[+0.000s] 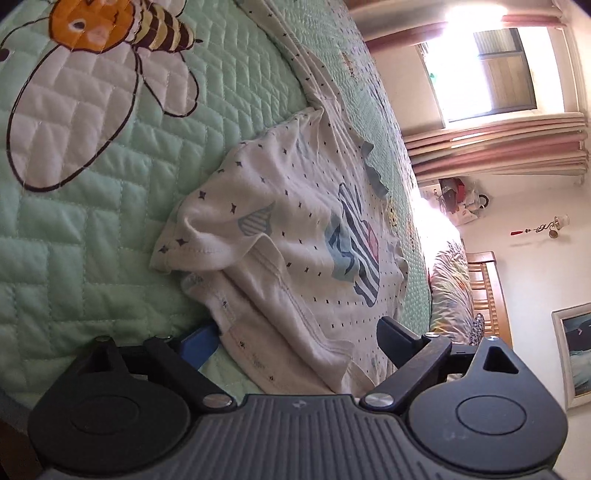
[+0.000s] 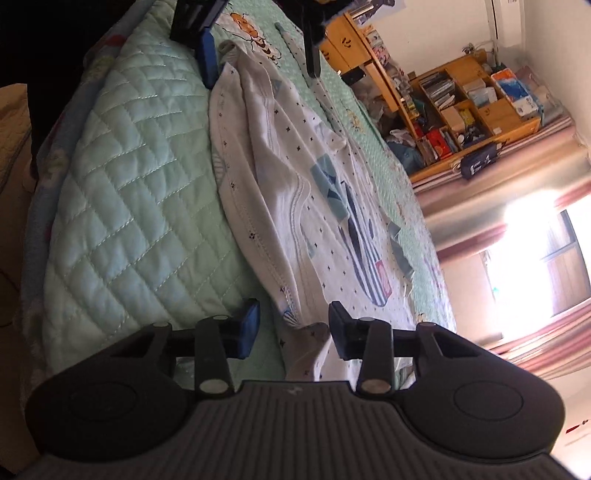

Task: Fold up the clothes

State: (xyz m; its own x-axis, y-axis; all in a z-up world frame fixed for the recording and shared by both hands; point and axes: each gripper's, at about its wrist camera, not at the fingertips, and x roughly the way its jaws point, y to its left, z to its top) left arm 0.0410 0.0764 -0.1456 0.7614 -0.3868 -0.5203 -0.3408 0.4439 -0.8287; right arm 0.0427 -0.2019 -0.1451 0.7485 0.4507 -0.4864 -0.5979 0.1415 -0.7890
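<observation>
A small white shirt [image 1: 295, 221] with tiny dark stars and a blue striped print lies rumpled on the mint green quilted bedspread [image 1: 92, 221]. My left gripper [image 1: 295, 332] is open, its jaws wide on either side of the shirt's near hem. The shirt also shows in the right wrist view [image 2: 295, 166]. My right gripper [image 2: 293, 326] is open, its jaws straddling the shirt's other end, cloth lying between them. The left gripper [image 2: 258, 48] shows at the far end of the shirt in the right wrist view, open.
The bedspread carries a bee appliqué [image 1: 110, 29]. A bunched colourful duvet [image 1: 450, 288] lies at the bed's far end. A wooden shelf [image 2: 461, 107] full of small items stands beyond the bed. Curtained bright windows [image 1: 487, 74] fill the wall.
</observation>
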